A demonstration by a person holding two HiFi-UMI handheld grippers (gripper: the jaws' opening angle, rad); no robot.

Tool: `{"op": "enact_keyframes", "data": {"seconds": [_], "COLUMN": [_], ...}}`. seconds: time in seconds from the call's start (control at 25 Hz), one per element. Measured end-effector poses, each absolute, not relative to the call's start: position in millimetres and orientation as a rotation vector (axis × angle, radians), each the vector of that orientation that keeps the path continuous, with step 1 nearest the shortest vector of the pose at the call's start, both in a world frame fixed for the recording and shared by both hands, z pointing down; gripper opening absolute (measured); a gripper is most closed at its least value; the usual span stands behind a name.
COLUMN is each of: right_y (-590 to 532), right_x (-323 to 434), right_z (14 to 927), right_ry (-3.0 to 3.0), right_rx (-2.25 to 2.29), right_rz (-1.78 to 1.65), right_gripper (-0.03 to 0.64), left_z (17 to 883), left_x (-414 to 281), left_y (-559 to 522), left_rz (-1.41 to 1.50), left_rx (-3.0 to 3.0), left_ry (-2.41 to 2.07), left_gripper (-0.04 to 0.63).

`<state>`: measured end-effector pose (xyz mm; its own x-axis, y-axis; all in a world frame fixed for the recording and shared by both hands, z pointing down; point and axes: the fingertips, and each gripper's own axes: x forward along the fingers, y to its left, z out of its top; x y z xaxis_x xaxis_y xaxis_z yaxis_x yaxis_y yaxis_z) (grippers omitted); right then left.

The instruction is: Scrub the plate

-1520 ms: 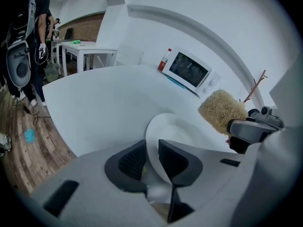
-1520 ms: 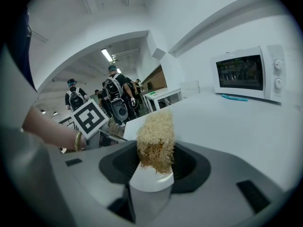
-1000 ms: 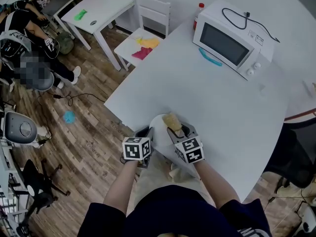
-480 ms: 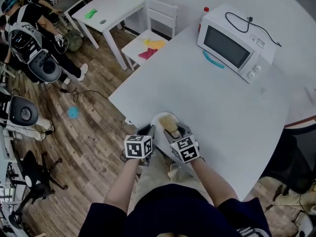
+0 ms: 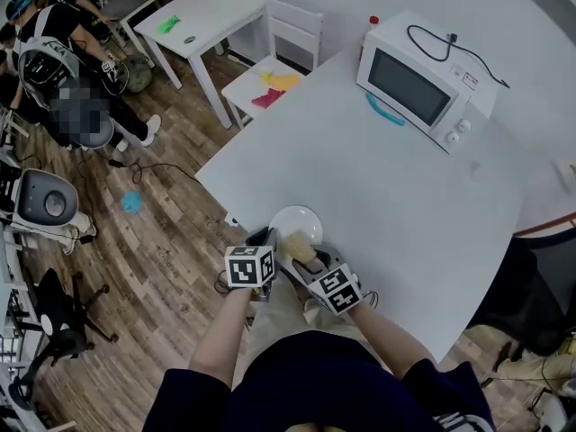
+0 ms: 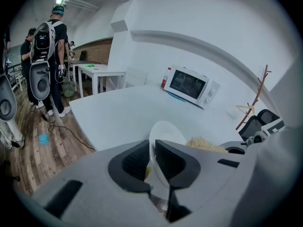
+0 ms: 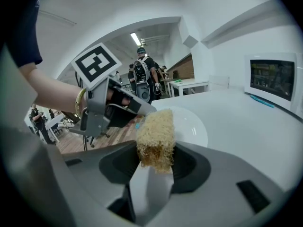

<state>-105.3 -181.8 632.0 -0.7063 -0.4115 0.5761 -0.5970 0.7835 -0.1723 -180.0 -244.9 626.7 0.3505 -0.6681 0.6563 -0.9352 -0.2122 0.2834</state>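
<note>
The white plate (image 5: 299, 220) sat at the edge of the tabletop (image 5: 405, 196), well apart from the microwave (image 5: 416, 77) and at the far side of the tabletop from it. The left gripper (image 5: 266, 238) had its fingers clamped on the plate's rim, on the side farthest from the microwave. Just beside it, the right gripper (image 5: 302, 256) had its fingers pinched tight on a tan, fibrous scrubber (image 5: 296, 244). The scrubber hung over that same side of the plate, though I could not tell whether it touched. A red-capped bottle (image 5: 371, 27) stood just beside the microwave.
</note>
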Motion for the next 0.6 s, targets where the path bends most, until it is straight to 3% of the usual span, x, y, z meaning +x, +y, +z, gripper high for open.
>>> {"op": "enact_keyframes", "data": {"seconds": [0.28, 0.6], "right_y": [-162.5, -220.8], "right_x": [-106.1, -70.5], "right_z": [633.7, 620.2], "right_ry": [-2.458, -2.427], "right_rx": [0.693, 0.917], "right_rz": [0.481, 0.433], "right_gripper": [0.179, 0.179], "left_z": [628.1, 626.8], "left_x": [-182.4, -183.7], "left_y": [-240.6, -234.2], "left_rz": [0.521, 0.519], "left_rx": [1.947, 1.952], "left_ry": [-1.420, -1.423], "left_gripper": [0.052, 0.052]}}
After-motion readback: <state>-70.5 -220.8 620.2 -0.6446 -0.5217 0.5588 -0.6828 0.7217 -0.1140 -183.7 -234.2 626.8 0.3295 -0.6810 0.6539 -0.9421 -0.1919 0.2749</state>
